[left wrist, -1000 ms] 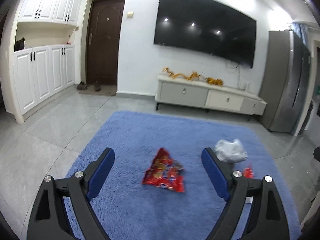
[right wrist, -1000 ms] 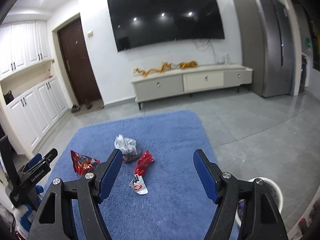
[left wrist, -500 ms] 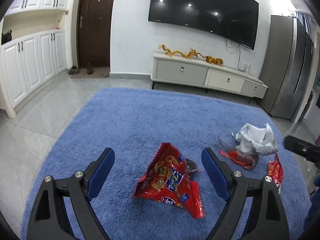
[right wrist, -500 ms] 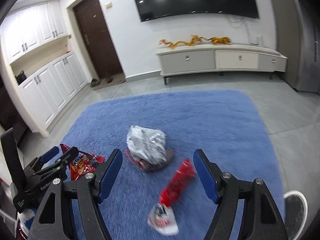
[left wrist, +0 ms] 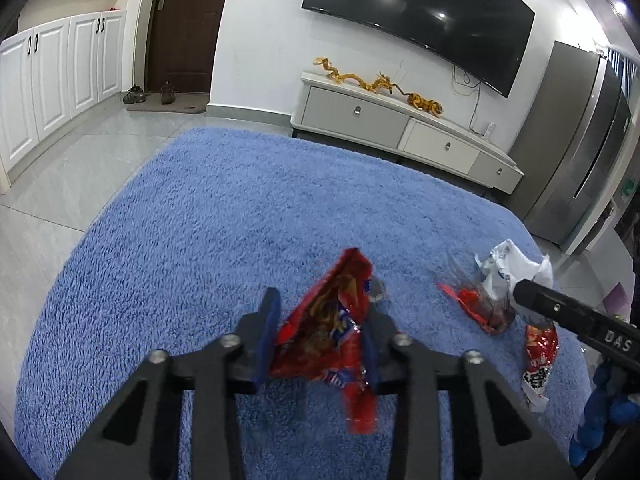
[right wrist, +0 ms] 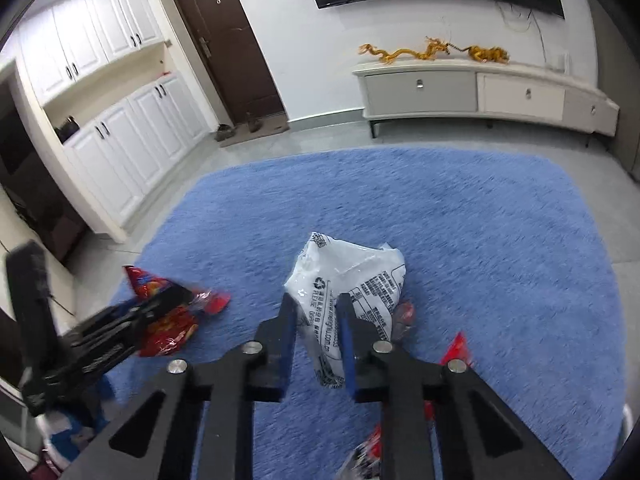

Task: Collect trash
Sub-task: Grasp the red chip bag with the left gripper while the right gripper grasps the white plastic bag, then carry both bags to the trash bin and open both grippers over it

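A red snack bag stands between the blue pads of my left gripper, whose jaws are closing and pinch it just above the blue rug. My right gripper is also closing, and its pads squeeze a crumpled white plastic bag. A clear wrapper with red bits lies under that bag. A red wrapper with a white end lies loose on the rug to the right. The right wrist view shows the left gripper at the lower left with the red snack bag.
A low TV cabinet with gold dragon figures runs along the far wall under a large TV. A grey fridge stands at the right. White cupboards, a dark door and shoes are at the left. Grey tiles surround the rug.
Both grippers came down and forward to the rug. Their jaws went from wide open to closed, the left on the red snack bag, the right on the white plastic bag.
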Demonstrator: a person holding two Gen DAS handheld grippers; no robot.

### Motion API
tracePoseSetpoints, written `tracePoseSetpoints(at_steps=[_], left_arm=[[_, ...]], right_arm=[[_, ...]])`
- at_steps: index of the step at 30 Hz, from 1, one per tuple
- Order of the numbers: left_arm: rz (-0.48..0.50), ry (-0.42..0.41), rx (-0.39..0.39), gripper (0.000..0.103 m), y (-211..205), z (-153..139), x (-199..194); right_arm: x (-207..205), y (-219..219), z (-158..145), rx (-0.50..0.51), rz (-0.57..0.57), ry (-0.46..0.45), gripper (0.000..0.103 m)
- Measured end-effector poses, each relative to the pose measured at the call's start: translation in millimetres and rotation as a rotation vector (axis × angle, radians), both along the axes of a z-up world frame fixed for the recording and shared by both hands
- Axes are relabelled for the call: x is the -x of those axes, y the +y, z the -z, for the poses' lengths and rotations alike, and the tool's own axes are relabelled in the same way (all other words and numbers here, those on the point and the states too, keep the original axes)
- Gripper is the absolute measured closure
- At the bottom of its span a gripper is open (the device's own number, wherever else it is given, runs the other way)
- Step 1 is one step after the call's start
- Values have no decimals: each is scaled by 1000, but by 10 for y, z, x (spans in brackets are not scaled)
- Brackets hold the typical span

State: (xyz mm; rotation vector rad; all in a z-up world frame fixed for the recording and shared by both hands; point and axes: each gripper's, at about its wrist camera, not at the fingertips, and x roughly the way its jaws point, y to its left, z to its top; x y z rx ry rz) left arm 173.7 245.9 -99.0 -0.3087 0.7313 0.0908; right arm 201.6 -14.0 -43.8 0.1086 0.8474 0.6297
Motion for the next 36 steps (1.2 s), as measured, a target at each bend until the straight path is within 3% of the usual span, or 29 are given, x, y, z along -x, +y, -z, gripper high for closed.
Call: tracePoseSetpoints(at_steps=[9, 23, 30, 36], left_arm=[[8, -65, -7, 81, -64, -314, 340], [48, -244, -6, 82, -238, -1133, 1236], [101, -326, -52, 82, -678, -1497, 1629], [180, -362, -106, 82, -1171, -1679, 1793]], right_arm=[[566, -67, -497, -122, -42, -49, 88], [1598, -415, -1325, -148, 47, -231, 88], [2102, -875, -1612, -169, 151, -311, 88], [2234, -1345, -1579, -209, 243, -320, 88]])
